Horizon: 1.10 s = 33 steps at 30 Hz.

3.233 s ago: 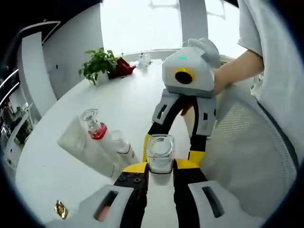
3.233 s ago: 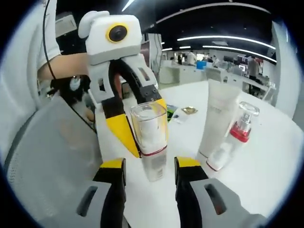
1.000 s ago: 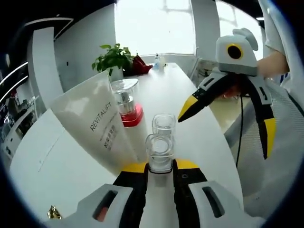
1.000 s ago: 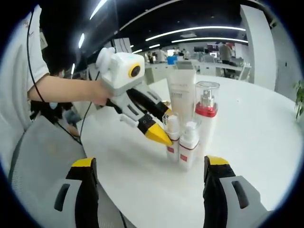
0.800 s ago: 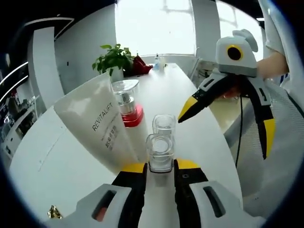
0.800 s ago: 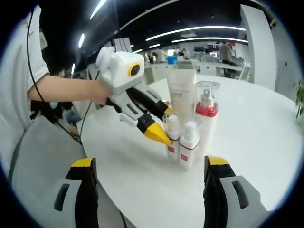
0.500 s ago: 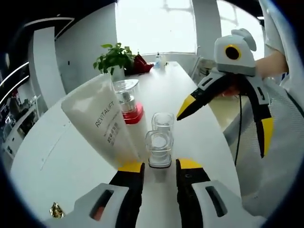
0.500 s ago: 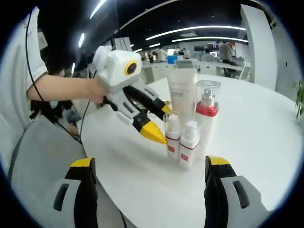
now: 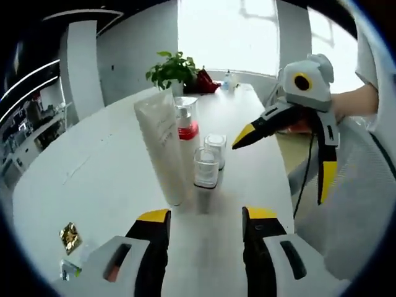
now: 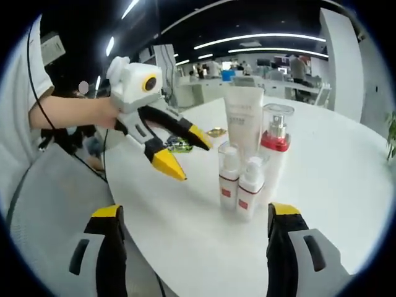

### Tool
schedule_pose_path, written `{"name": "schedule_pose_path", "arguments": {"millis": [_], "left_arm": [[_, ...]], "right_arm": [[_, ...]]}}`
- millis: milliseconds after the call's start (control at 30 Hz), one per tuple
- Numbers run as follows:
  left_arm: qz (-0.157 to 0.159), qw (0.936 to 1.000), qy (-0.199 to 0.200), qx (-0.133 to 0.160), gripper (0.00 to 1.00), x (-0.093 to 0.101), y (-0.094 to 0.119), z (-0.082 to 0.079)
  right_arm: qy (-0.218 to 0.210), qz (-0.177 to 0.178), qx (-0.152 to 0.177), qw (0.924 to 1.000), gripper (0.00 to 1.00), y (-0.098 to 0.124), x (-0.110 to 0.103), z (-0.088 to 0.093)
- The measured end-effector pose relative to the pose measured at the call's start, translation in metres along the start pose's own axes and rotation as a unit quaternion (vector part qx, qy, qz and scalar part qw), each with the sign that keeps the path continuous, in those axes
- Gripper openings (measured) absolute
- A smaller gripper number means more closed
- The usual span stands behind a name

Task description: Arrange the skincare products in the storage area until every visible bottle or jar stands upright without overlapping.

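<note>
Backed off since a second ago, left gripper [image 9: 199,224] now spread wide and empty, small clear-capped bottle [image 9: 205,171] released. Standing upright beside second small bottle [image 10: 228,171], white tube [image 9: 162,146] and red-collared pump bottle [image 10: 275,147], clustered on white round table [image 9: 99,173]. Right gripper [image 10: 192,230] likewise agape, empty; potted plant [image 9: 173,69] by bright window, office lights behind.

A white round-edged table [image 9: 111,154] carries four skincare items standing upright in a tight cluster. The white tube [image 10: 242,120] is the landmark: a red-collared pump bottle [image 10: 275,154] stands just beside it, and two small bottles [image 10: 240,179] stand in front. A gold wrapper [image 9: 68,237] lies well apart from the tube, and a potted plant [image 9: 172,69] stands far behind it.
</note>
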State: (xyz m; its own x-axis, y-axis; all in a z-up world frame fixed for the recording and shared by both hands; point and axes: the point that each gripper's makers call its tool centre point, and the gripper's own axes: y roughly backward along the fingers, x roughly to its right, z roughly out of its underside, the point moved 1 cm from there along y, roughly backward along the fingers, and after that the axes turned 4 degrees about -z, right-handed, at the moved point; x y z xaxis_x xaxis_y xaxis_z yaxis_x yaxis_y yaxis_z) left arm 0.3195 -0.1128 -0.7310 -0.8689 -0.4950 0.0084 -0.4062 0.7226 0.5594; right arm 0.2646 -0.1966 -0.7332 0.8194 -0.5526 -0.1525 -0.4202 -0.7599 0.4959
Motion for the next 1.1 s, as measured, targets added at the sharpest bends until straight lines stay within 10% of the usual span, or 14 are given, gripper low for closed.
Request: {"name": "schedule_pose_path", "arguments": {"millis": [333,533,1100], "left_arm": [[-0.065,0.9898,0.126,0.015,0.64,0.001,0.044,0.025],[-0.114,0.9717,0.202,0.046,0.72,-0.005,0.079,0.034],[-0.205,0.9418,0.26,0.061,0.9,-0.002,0.143,0.065]], "right_arm": [[-0.003,-0.001,0.009,1.0,0.95,0.0,-0.001,-0.004],[-0.025,-0.009,0.033,0.9991,0.95,0.001,-0.002,-0.011],[-0.027,0.011,0.045,0.9986,0.95,0.013,0.0,-0.02]]}}
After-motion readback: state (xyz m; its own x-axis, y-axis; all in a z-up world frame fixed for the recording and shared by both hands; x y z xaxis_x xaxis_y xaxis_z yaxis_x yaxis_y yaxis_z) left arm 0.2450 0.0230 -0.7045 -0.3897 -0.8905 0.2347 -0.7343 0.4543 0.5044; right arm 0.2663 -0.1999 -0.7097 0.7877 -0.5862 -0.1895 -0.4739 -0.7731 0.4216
